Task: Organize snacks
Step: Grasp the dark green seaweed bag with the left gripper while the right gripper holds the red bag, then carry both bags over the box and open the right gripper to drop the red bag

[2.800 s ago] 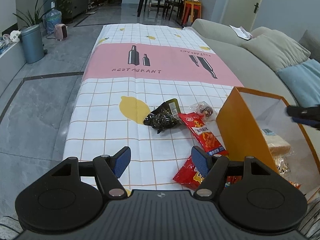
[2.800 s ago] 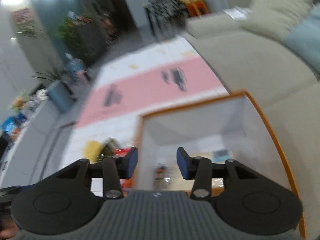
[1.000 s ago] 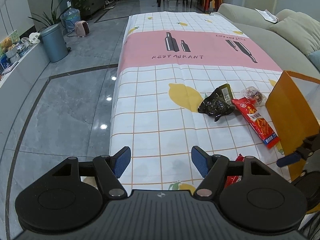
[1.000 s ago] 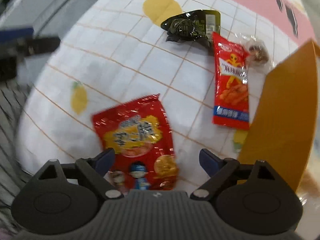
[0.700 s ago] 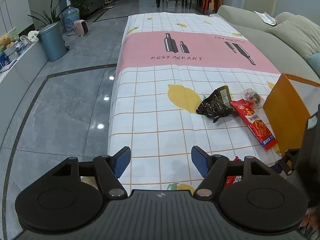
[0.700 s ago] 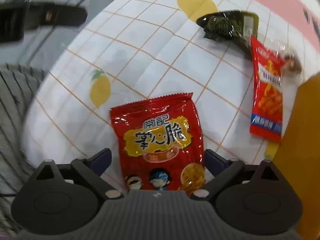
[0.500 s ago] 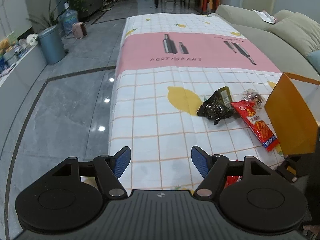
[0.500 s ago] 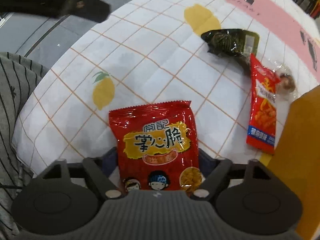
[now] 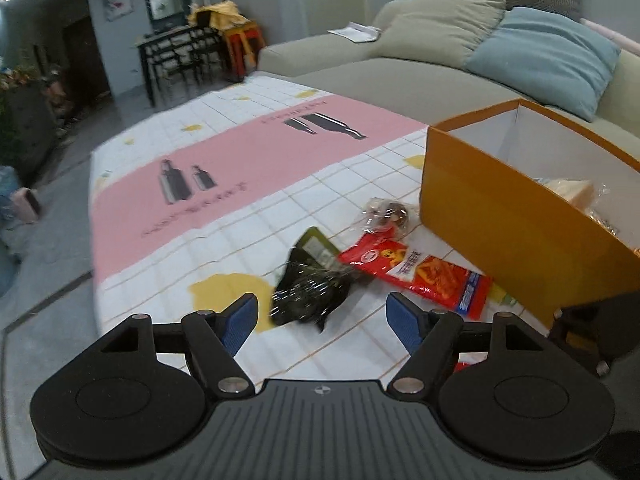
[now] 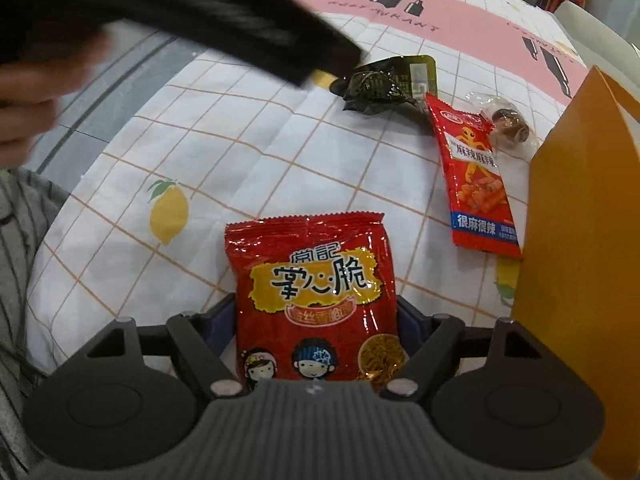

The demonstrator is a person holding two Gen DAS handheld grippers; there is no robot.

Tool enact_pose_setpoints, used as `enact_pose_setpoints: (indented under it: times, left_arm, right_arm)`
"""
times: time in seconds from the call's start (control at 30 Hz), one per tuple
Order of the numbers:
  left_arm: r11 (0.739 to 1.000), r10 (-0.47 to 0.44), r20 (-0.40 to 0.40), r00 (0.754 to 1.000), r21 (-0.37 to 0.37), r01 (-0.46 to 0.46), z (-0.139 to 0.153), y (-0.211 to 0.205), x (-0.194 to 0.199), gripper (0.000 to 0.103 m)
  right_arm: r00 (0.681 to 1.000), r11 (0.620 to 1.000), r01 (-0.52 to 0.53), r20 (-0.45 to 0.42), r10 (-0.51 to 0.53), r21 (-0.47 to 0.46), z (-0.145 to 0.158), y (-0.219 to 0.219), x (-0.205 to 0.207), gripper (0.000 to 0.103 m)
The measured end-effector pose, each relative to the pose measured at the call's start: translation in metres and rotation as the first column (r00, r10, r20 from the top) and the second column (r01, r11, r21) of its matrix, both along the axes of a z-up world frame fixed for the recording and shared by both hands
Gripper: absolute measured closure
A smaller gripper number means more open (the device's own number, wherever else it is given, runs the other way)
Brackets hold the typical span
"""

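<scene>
A long table under a checked tablecloth [image 9: 248, 168] with a pink band fills both views, with a sofa [image 9: 400, 68] beyond it. On the cloth stands an orange box [image 9: 500, 216], open at the top, with wrapped snacks inside. The right gripper [image 10: 316, 312] straddles a red noodle-snack bag [image 10: 312, 280] lying flat on the cloth just beside the box; its blue pads sit tight against the bag's two side edges, the jaws easing apart slightly. The left gripper [image 9: 322, 316] hangs above the cloth, jaws wide and still widening, nothing between them; a black crinkled packet [image 9: 308, 292] lies on the cloth just past its fingertips, roughly centred on the gap. Beside that packet lie a long red packet [image 9: 420, 272] and a small clear-wrapped sweet [image 9: 386, 216], both near the box wall.
</scene>
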State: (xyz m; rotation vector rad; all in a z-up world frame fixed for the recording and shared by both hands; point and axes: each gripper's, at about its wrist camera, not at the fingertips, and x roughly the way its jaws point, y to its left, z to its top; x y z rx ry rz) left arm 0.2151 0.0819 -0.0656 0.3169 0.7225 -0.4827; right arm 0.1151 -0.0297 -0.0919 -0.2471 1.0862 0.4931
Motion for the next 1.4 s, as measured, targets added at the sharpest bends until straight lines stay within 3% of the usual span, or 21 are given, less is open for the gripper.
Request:
enact_pose_setpoints:
  times: [0.23,0.43,0.53,0.63,0.77,0.9,1.07,1.2,1.4]
  left_arm:
    - [0.996,0.053,-0.06,0.997,0.08,-0.048,-0.027,-0.011,0.039,0.017]
    - [0.996,-0.076,-0.086,0.993,0.032,0.079,-0.037,-0.014,0.049,0.016]
    - [0.998,-0.041,-0.154,0.987,0.033,0.046,-0.05,-0.018,0.068,0.016]
    - [0.999,0.026,-0.152,0.988,0.041,-0.02,-0.057,-0.017,0.077,0.017]
    - [0.998,0.042,-0.189,0.981,-0.042,-0.051,-0.058,-0.006,0.081,0.027]
    - [0.995,0.075,-0.171,0.982,-0.046,-0.084,-0.051,-0.004,0.078,0.038]
    - [0.991,0.116,-0.18,0.977,-0.048,-0.127,-0.049,0.001,0.071,0.04]
    - [0.974,0.135,-0.251,0.959,-0.142,-0.175,-0.044,0.019,0.069,0.04]
    - [0.953,0.173,-0.209,0.962,-0.211,-0.217,-0.019,0.038,0.05,0.04]
  right_arm:
    - [0.999,1.0,0.0,0.042,-0.001,0.016,-0.002,-0.001,-0.005,0.024]
    - [0.998,1.0,-0.007,0.056,0.006,0.021,-0.003,-0.002,-0.008,0.024]
    - [0.998,0.999,-0.024,0.061,0.023,0.026,-0.003,-0.005,-0.009,0.024]
    - [0.997,0.999,-0.037,0.069,0.035,0.031,-0.004,-0.006,-0.009,0.024]
    - [0.997,0.999,-0.04,0.072,0.037,0.034,-0.004,-0.007,-0.009,0.024]
    - [0.996,0.998,-0.045,0.073,0.042,0.034,-0.004,-0.007,-0.008,0.028]
    - [0.996,0.998,-0.044,0.081,0.042,0.034,-0.003,-0.008,-0.01,0.03]
    - [0.995,0.999,-0.045,0.089,0.042,0.029,-0.002,-0.008,-0.012,0.031]
    - [0.985,0.995,-0.089,0.156,0.08,0.05,0.011,-0.007,-0.023,0.031]
